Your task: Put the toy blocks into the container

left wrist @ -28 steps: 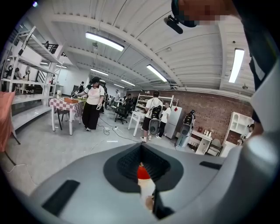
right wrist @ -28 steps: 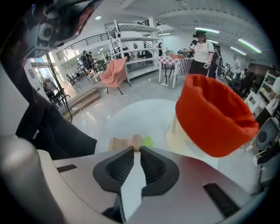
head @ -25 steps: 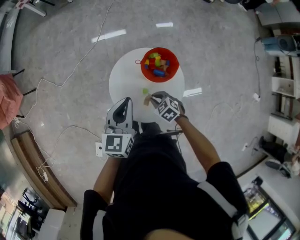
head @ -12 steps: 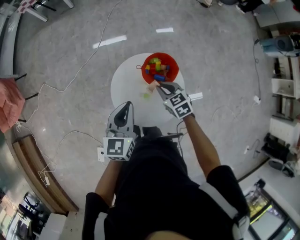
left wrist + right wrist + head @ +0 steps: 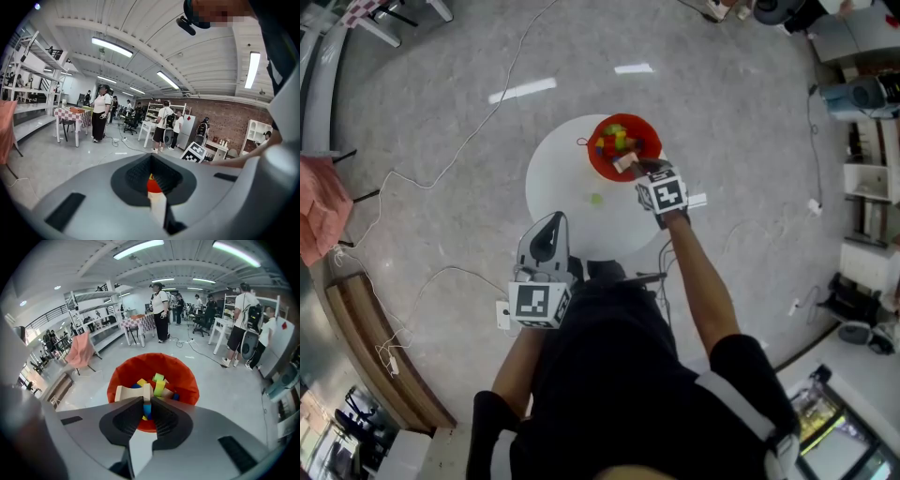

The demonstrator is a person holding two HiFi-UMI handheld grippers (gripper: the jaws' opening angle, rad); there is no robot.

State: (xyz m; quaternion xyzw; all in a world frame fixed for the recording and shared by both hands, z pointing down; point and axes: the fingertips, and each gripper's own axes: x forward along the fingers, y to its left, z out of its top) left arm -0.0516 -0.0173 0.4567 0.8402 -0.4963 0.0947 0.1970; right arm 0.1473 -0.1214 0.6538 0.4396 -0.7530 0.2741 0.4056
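R gripper [image 5: 144, 405] now over container [image 5: 183, 377] — jaws clamped on beige block [image 5: 131, 393].

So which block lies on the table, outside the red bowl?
The small green block, alone on the white table. The rest are in the bowl, except the beige one in the right gripper.

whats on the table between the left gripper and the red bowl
One small green block, lying on the white table, clear of both the left gripper and the bowl. The head view shows it.
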